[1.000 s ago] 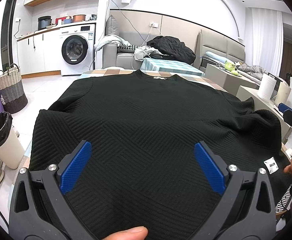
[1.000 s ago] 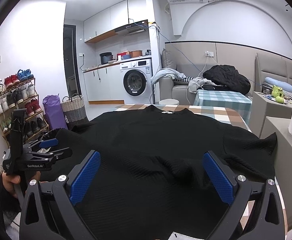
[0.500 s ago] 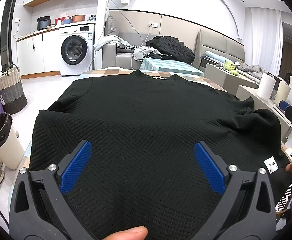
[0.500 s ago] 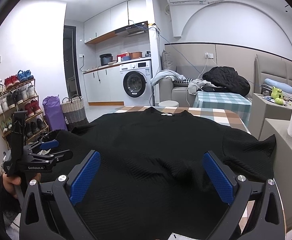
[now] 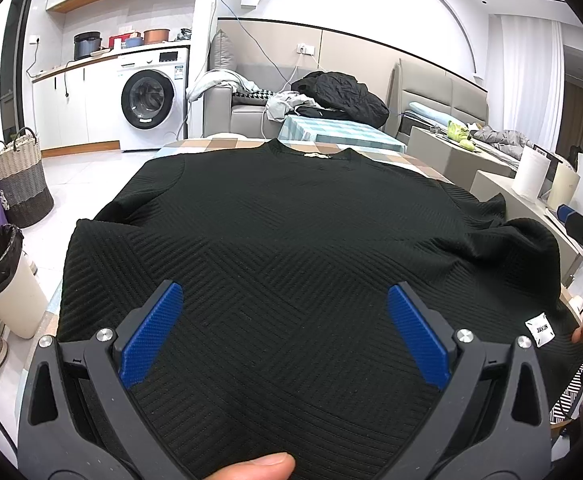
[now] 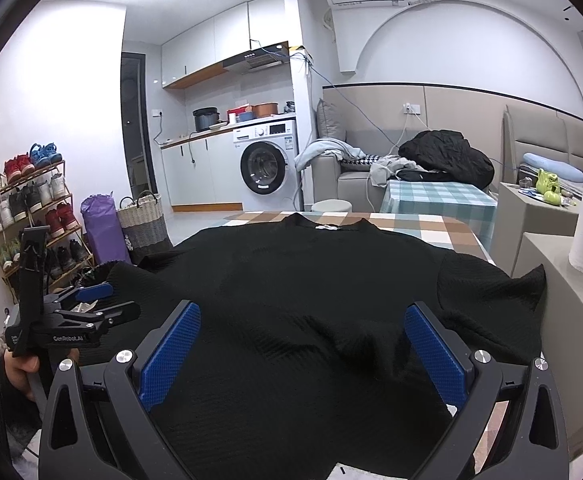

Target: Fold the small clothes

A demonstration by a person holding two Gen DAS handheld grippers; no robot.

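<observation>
Two black hand-held grippers with blue pads, left gripper (image 5: 281, 334) and right gripper (image 6: 301, 354), are hovering wide open, gripping nothing, over the near hem of the black ribbed sweater (image 5: 291, 240), which is lying flat and unfolded on the checked table (image 6: 443, 228), every fold seemingly remaining.

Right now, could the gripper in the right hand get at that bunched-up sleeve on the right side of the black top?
Probably yes. The right gripper is open above the black top, and the rumpled right sleeve lies just beyond its right-hand finger, uncovered, with nothing between them.
</observation>
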